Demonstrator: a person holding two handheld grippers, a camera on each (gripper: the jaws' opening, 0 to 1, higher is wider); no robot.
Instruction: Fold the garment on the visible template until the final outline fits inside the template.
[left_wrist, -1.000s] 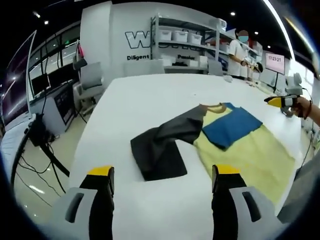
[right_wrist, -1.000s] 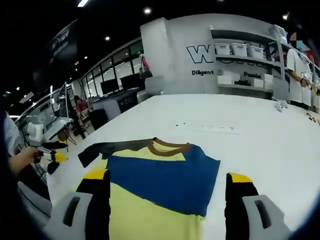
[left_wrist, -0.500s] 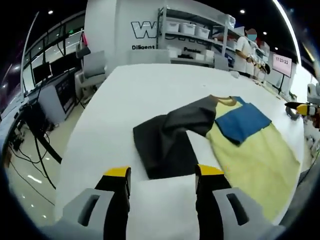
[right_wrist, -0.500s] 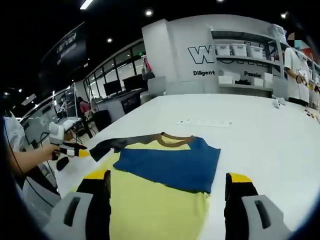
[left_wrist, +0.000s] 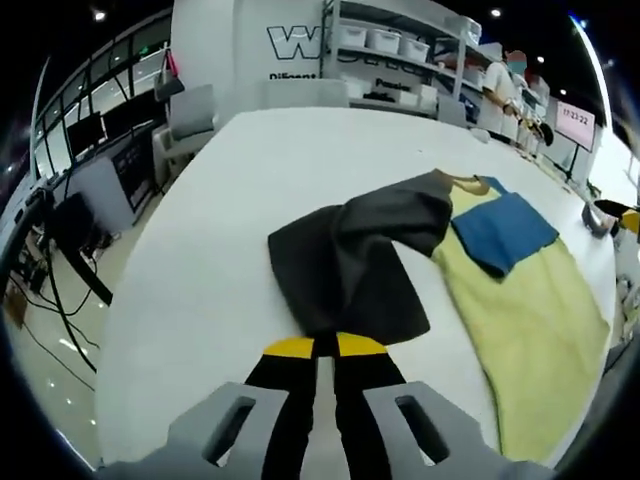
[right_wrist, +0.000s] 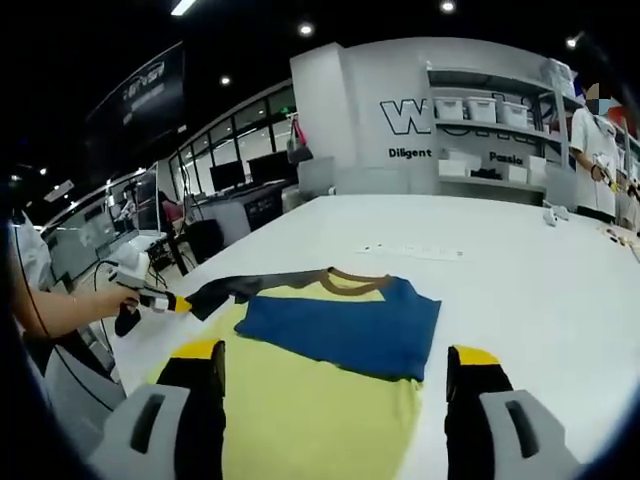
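Left gripper view first: left gripper (left_wrist: 325, 346) has its yellow-tipped jaws drawn together on the near hem of the dark grey sleeve (left_wrist: 350, 265), which lies spread across the white table (left_wrist: 180, 290); the cloth edge sits between the tips, so I judge it clamped on the sleeve; the sleeve runs up to the brown collar (left_wrist: 462, 180) of a T-shirt (left_wrist: 520, 300) with a pale yellow body and a blue sleeve (left_wrist: 503, 232) already folded inward over the chest; shelving with white bins stands beyond the table.

Right gripper view: right gripper (right_wrist: 335, 375) hangs with jaws wide apart over the yellow body of the T-shirt (right_wrist: 320, 410), gripping nothing; the blue sleeve (right_wrist: 340, 330) lies flat across the chest, the brown collar (right_wrist: 352, 279) beyond it; at the left the left gripper (right_wrist: 170, 301), in a person's hand, touches the end of the dark grey sleeve (right_wrist: 250, 287).

Handling, as a judgement: thin jersey, light and limp; it will drape and drag rather than hold shape; best taken at a hem or corner, lifted just clear of the table and laid over the body; no template outline is plain to me on the table.
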